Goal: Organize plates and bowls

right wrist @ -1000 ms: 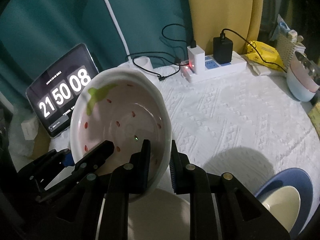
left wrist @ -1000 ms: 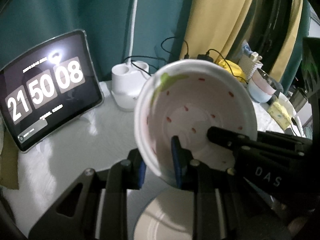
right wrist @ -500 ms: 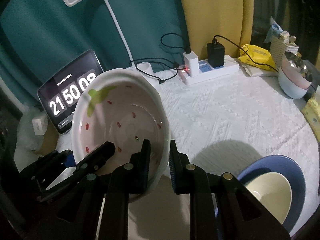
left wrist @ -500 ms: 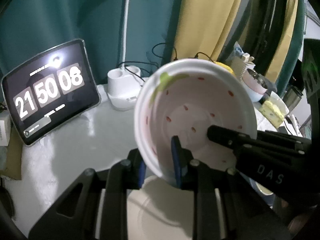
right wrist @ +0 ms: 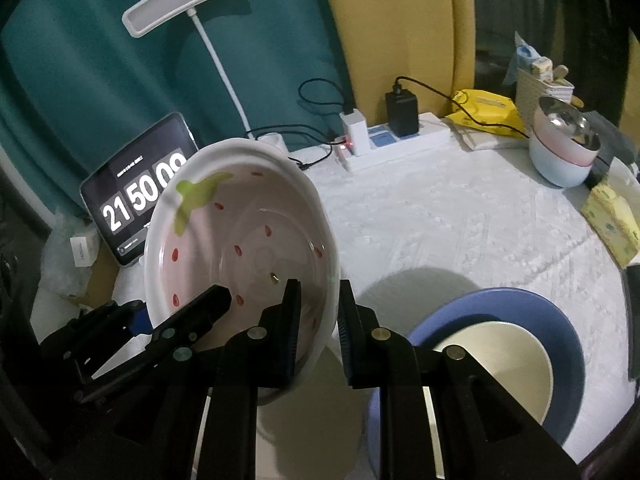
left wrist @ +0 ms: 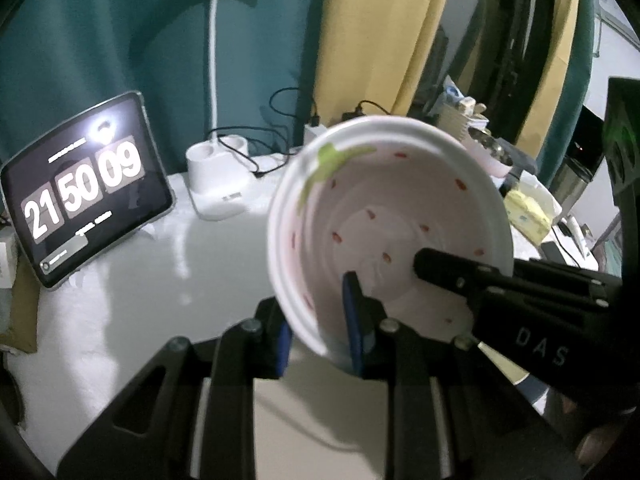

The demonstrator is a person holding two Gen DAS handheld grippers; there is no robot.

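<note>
With both grippers, left and right, pinching the strawberry bowl rim, uneven pulling risks it slipping.

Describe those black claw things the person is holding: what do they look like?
Each hand-held gripper is matte black plastic, with two flat angular fingers joined by round silver bolts. The left hand-held gripper has blue pads inside its fingers. The right hand-held gripper has dark ribbed pads and, seen from the left camera, white letters "DAS" on its side.
</note>
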